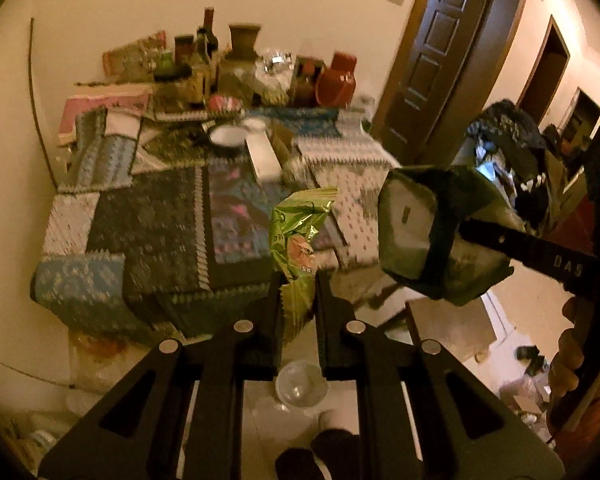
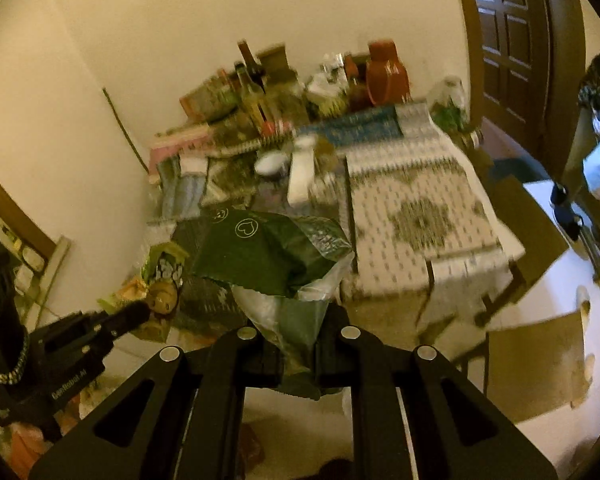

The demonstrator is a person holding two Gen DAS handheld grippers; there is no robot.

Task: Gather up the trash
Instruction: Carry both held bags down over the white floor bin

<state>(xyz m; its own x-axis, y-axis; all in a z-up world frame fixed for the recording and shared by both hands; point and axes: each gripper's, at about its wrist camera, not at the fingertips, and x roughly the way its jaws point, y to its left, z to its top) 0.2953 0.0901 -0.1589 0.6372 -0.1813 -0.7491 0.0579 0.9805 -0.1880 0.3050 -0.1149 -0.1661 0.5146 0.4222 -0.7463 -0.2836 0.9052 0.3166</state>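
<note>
My left gripper [image 1: 298, 300] is shut on a shiny light-green snack wrapper [image 1: 300, 232], held up in front of a cluttered table. In the right wrist view that same gripper [image 2: 136, 314] comes in from the left with the wrapper [image 2: 162, 276] crumpled at its tips. My right gripper [image 2: 300, 356] is shut on a dark green and clear plastic bag [image 2: 276, 260] that billows above its fingers. From the left wrist view the bag [image 1: 424, 232] hangs at the right, pinched by the right gripper's fingers [image 1: 500, 240].
A table [image 2: 420, 216] under patterned cloths carries bottles [image 1: 208, 40], a red jug [image 1: 338, 80], a white bowl [image 1: 230, 136] and a white box [image 1: 264, 158]. A dark wooden door [image 1: 448, 52] stands at the right. Cardboard [image 2: 536, 364] and a clear glass [image 1: 300, 386] lie below.
</note>
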